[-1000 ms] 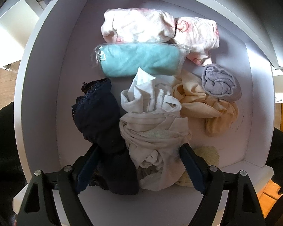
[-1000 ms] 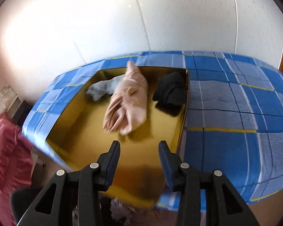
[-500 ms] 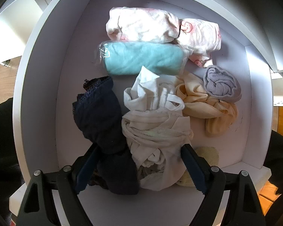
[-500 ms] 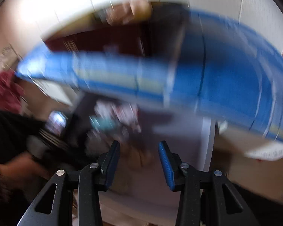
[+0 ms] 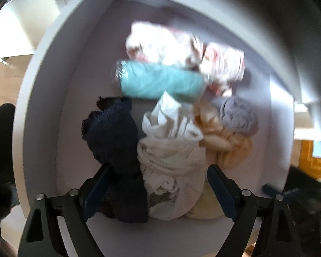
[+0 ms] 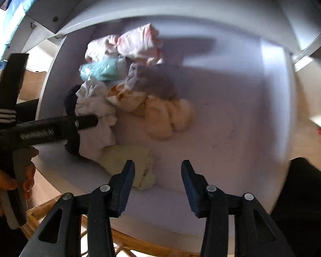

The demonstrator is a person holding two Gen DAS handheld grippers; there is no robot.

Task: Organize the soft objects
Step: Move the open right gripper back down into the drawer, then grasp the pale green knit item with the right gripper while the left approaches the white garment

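Note:
In the left wrist view, my left gripper (image 5: 158,184) points down into a white drawer (image 5: 38,107). Its jaws are opening around a navy garment (image 5: 113,137) and a crumpled white garment (image 5: 171,154); the pads stand beside the cloth without squeezing it. Behind lie a teal roll (image 5: 160,83), pink-patterned rolls (image 5: 160,40), a lilac roll (image 5: 237,115) and a peach garment (image 5: 222,141). My right gripper (image 6: 158,182) hangs over the drawer's bare front floor, jaws opening with nothing between them. A pale yellow-green item (image 6: 128,158) lies just beyond its left finger.
The drawer's right half (image 6: 224,117) shows bare floor. A person's hand (image 6: 8,182) holds the left tool (image 6: 53,126) at the left edge of the right wrist view. Wicker (image 6: 126,244) sits below the drawer front, and a blue checked cloth (image 6: 17,6) hangs above.
The right view swung down from a yellow box on the blue checked cloth to the drawer, and its jaws widened. The left gripper stayed over the same garments, jaws slightly wider.

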